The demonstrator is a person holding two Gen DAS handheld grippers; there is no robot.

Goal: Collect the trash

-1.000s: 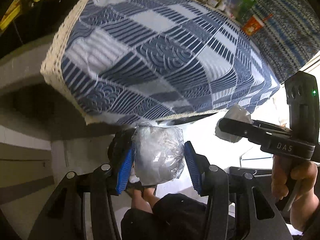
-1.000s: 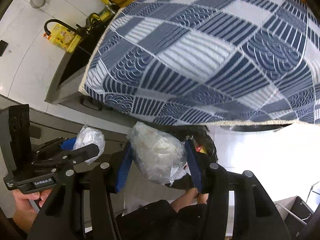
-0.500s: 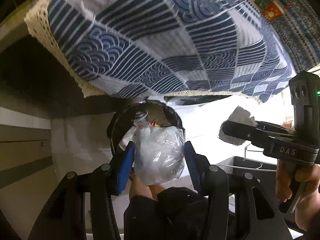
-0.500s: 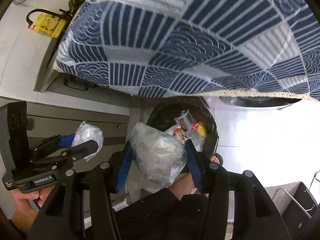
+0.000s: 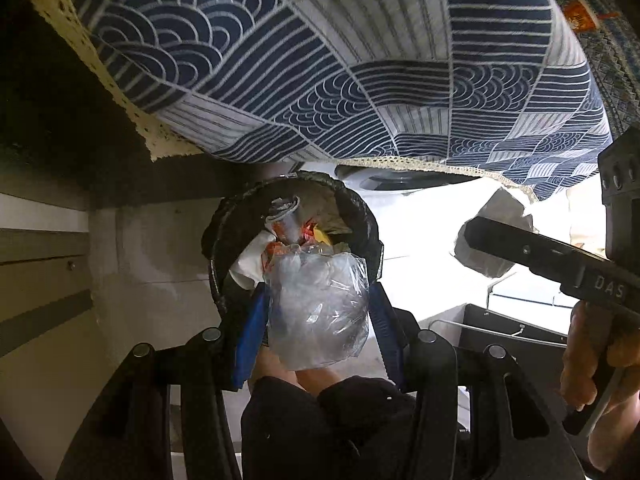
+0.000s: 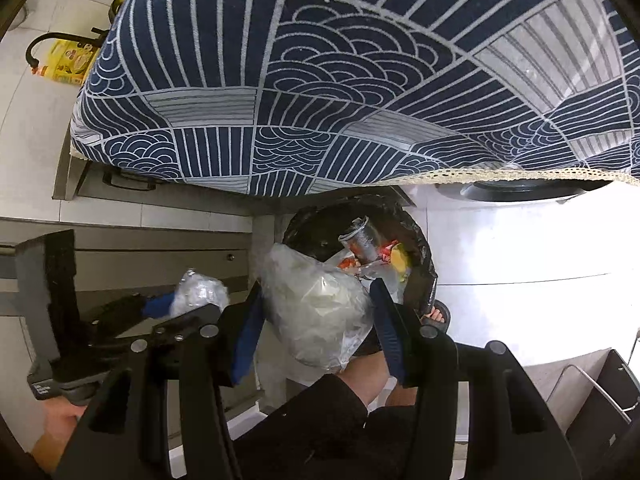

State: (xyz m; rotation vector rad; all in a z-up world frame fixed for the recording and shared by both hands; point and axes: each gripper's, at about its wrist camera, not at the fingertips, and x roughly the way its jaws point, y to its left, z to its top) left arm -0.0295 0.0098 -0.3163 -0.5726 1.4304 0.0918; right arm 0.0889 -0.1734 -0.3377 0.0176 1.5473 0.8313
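My left gripper (image 5: 318, 312) is shut on a crumpled clear plastic bag (image 5: 318, 308), held over the near rim of a black-lined trash bin (image 5: 360, 216) that holds cups, paper and wrappers. My right gripper (image 6: 316, 312) is shut on a second clear plastic bag with white paper inside (image 6: 316, 304), just left of and above the same trash bin (image 6: 420, 240). Each gripper shows in the other's view: the right gripper (image 5: 492, 236) off to the right with its bag, the left gripper (image 6: 188, 300) low on the left with its bag.
A blue-and-white patterned tablecloth (image 5: 320, 60) overhangs the bin from above. A white round appliance (image 6: 520, 248) stands to the right of the bin. Grey cabinet drawers (image 6: 120, 248) lie to the left. A dark wire-rimmed box (image 5: 512, 336) sits at lower right. The person's legs and sandalled foot (image 6: 438, 316) are below.
Both grippers have sunk below the table edge with their bags. The trash bin, hidden at first behind the cloth, has come into full view under them.
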